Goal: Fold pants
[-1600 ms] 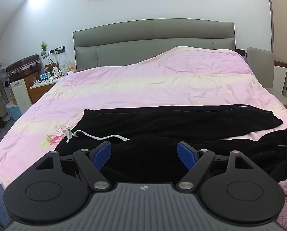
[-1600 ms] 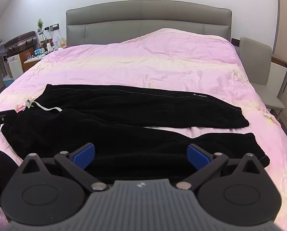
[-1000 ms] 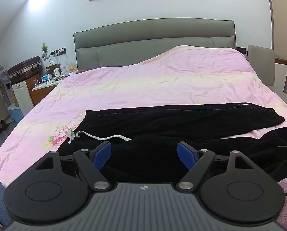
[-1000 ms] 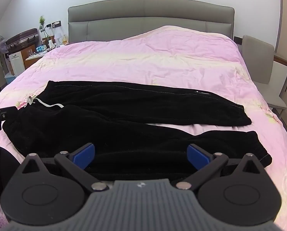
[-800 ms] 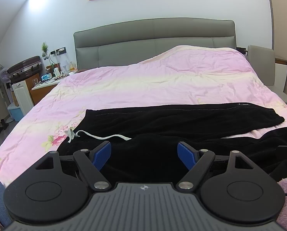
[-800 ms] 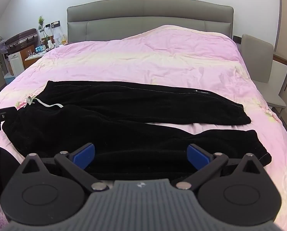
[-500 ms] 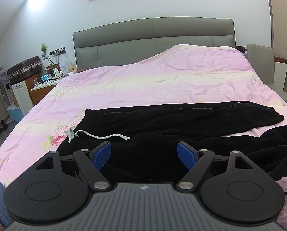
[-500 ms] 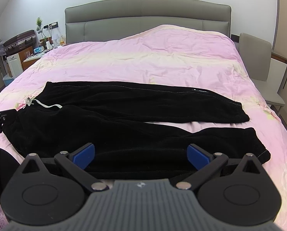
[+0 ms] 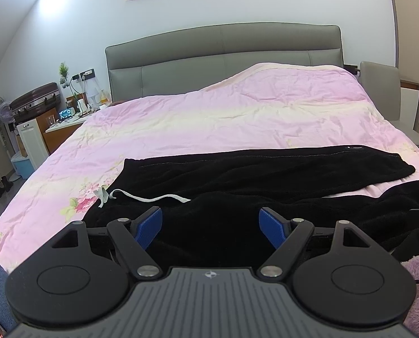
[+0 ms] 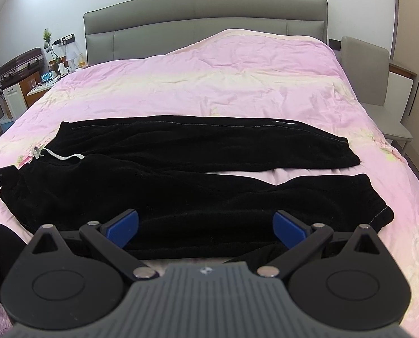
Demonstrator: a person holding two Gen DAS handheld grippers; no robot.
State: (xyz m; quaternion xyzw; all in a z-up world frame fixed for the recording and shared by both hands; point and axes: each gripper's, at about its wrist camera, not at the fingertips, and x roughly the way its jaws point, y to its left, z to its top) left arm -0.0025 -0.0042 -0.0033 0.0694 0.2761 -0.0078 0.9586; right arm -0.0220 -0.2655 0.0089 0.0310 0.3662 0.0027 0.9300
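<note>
Both grippers, left gripper (image 9: 210, 226) and right gripper (image 10: 205, 228), have black linkage arms, silver screws, blue pads (image 9: 148, 227) and ribbed grey body.

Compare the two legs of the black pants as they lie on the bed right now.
The far leg lies straight and fairly flat across the pink duvet; the near leg bends and looks more rumpled. The far leg's hem ends short of the near leg's hem, which reaches further right. A strip of duvet shows between them towards the hems. Both are black and meet at the waist, by the white drawstring.
</note>
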